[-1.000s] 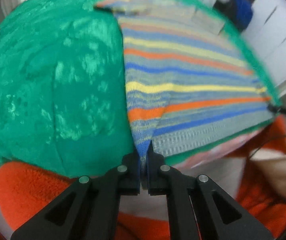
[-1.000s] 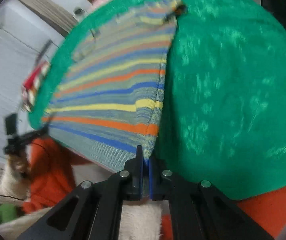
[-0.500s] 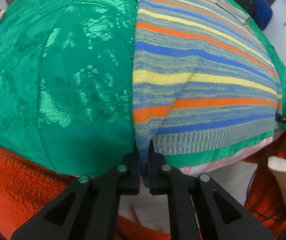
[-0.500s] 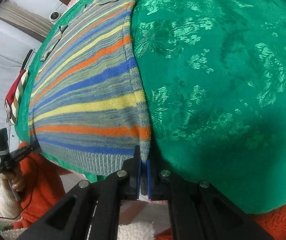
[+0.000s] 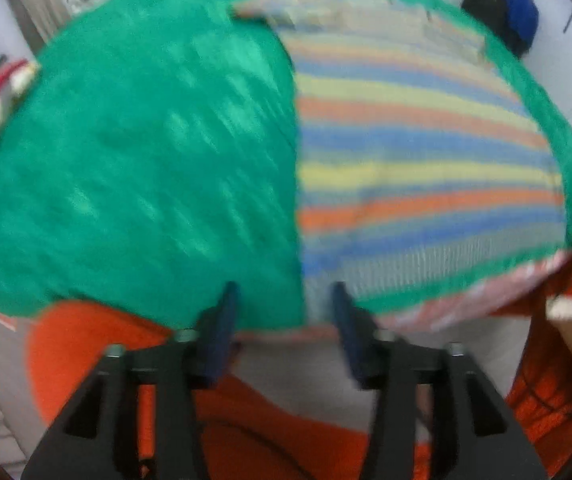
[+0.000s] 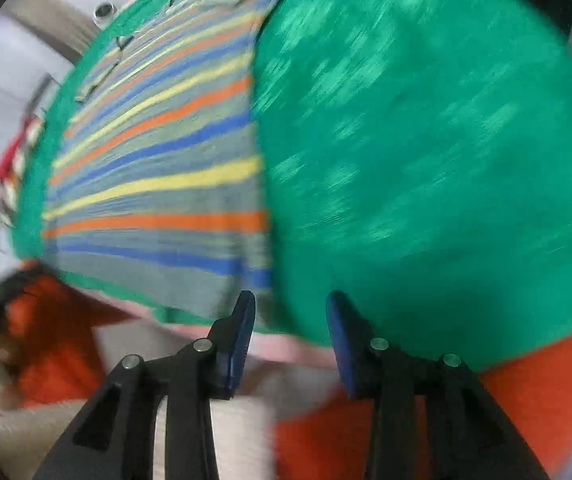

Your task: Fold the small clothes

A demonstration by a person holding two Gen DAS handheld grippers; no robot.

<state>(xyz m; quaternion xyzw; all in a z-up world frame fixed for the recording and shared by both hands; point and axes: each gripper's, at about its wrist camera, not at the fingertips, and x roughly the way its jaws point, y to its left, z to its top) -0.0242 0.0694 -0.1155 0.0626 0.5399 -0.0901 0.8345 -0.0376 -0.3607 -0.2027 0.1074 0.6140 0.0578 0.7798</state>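
Striped knit top (image 5: 417,160) lies flat on the green cloth (image 5: 146,168), folded lengthwise w/ a straight vertical edge; in the left wrist view that edge runs down to a point just ahead of the left gripper (image 5: 284,304), garment spreading off to the right of it; ribbed hem nearest the table edge; left gripper's jaws stand wide apart, nothing between the fingers (image 5: 222,320), hem corner sits in front of the gap, not touched as far as the blur lets me tell.

Right wrist view: same top (image 6: 158,184) now to the left of the fold edge, green cloth (image 6: 425,160) filling the right; right gripper (image 6: 289,308) also spread wide, holding nothing; bottom corner of the top just ahead of its left finger (image 6: 242,320); contact unclear, frame smeared.

No containers in sight; cloth covers a pink-edged surface (image 5: 465,300); orange fleece (image 5: 86,344) below the table edge in both views; blue bundle (image 5: 519,12) far back right in left view; red-and-white item (image 6: 14,160) at far left in right view.

Vs. 0.5 s ago: both grippers were clamped on the hem corners, one each; now both have let go and opened, top dropped flat; both frames much blurrier than before.
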